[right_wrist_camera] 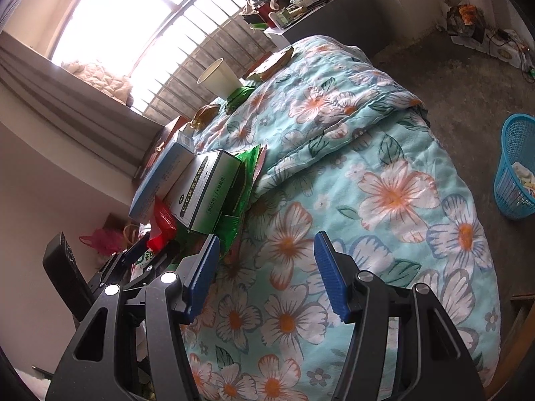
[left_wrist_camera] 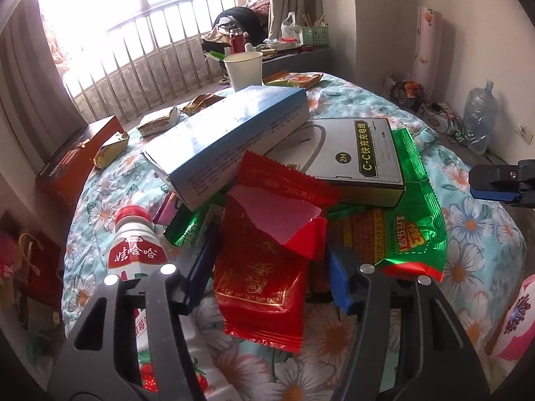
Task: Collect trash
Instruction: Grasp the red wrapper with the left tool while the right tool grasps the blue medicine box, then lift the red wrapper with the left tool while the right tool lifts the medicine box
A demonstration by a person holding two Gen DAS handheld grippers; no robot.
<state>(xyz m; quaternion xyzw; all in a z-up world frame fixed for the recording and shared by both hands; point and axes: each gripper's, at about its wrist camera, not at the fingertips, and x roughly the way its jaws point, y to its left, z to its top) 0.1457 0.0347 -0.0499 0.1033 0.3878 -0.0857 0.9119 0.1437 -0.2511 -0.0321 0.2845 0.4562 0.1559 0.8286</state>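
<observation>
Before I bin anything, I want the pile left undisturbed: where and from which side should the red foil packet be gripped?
Grip the red foil packet by its near lower half, which lies flat and free on the floral quilt. Come from the near side, jaws across its width, as the left gripper already straddles it. Its torn top is tucked under the blue box, so draw it out toward you.

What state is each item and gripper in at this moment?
left gripper: around the red wrapper, grip unclear
red wrapper: torn open, between the jaws
right gripper: open, empty, over the quilt
paper cup: upright
blue box: lying atop the pile
milk bottle: capped
blue basket: upright, holding trash
</observation>
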